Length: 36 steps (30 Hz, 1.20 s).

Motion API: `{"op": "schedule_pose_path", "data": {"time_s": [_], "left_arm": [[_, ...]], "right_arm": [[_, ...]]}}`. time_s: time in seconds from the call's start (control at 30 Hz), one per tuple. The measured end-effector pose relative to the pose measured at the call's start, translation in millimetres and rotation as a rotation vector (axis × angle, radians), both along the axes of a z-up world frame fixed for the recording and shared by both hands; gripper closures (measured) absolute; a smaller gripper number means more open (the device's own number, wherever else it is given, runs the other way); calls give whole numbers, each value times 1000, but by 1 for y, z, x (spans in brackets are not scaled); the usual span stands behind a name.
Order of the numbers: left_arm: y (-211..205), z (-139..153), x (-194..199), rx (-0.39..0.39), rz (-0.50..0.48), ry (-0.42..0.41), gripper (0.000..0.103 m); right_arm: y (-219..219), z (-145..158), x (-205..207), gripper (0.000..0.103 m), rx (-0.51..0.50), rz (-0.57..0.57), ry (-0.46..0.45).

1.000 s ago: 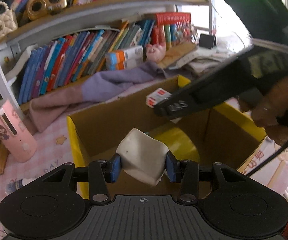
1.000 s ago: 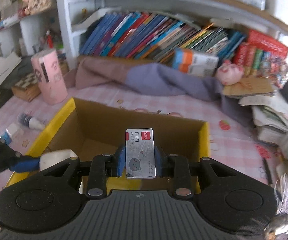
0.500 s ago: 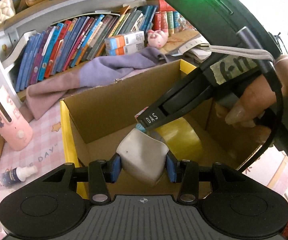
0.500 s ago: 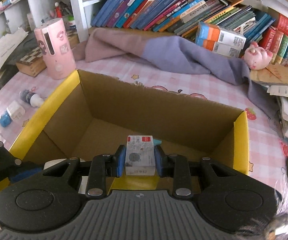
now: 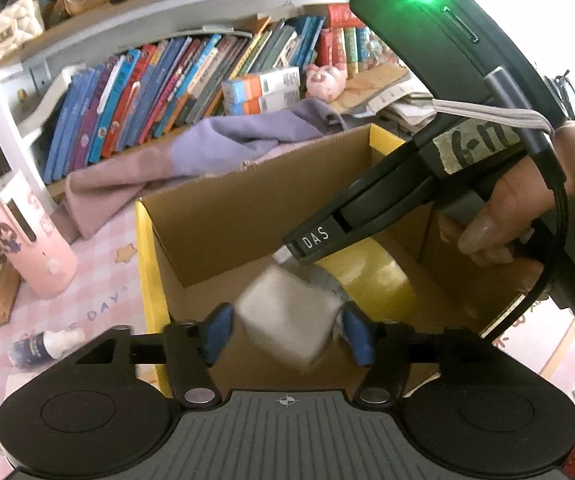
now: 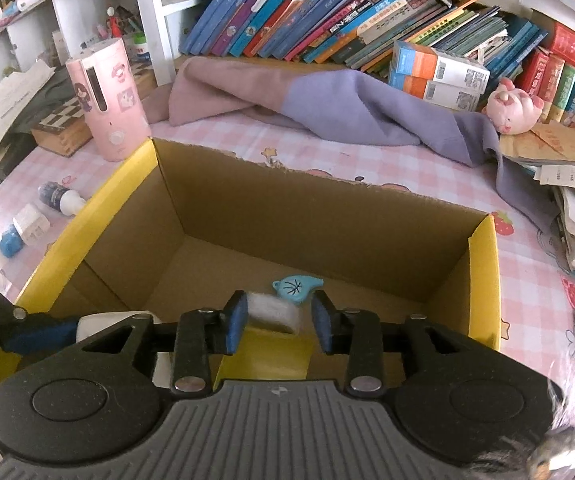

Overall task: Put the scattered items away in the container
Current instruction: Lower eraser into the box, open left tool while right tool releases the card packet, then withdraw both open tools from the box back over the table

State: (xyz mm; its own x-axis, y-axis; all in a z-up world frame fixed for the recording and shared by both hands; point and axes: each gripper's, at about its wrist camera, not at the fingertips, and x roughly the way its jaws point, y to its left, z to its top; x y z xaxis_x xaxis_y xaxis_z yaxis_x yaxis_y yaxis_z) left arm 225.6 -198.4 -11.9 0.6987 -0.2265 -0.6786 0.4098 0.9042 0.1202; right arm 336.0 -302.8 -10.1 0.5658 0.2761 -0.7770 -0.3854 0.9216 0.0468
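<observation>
Both grippers over the cardboard box (image 6: 327,216)
Left gripper (image 5: 287,330) fingers just opened wide, white block (image 5: 287,320) loose between; right gripper (image 6: 277,322) fingers just parted, small box (image 6: 273,312) released.

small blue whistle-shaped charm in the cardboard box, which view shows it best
The right wrist view: the small blue whistle-shaped charm lies unobstructed on the floor of the cardboard box. In the left wrist view it cannot be made out.
</observation>
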Motion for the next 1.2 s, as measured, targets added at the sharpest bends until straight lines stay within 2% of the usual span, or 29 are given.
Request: {"op": "schedule_pose_path", "data": {"time_s": [0.27, 0.63, 0.9, 1.2], "left_arm": [[9, 19, -12, -50, 39, -66, 25], [27, 41, -41, -112, 59, -127, 23], [38, 48, -71, -87, 40, -193, 20], [59, 49, -103, -113, 23, -189, 19]], "right_arm": [[-6, 23, -17, 57, 52, -34, -76], [-7, 46, -55, 57, 67, -60, -150], [-11, 61, -99, 57, 61, -131, -252], [-10, 64, -154, 57, 42, -214, -301]]}}
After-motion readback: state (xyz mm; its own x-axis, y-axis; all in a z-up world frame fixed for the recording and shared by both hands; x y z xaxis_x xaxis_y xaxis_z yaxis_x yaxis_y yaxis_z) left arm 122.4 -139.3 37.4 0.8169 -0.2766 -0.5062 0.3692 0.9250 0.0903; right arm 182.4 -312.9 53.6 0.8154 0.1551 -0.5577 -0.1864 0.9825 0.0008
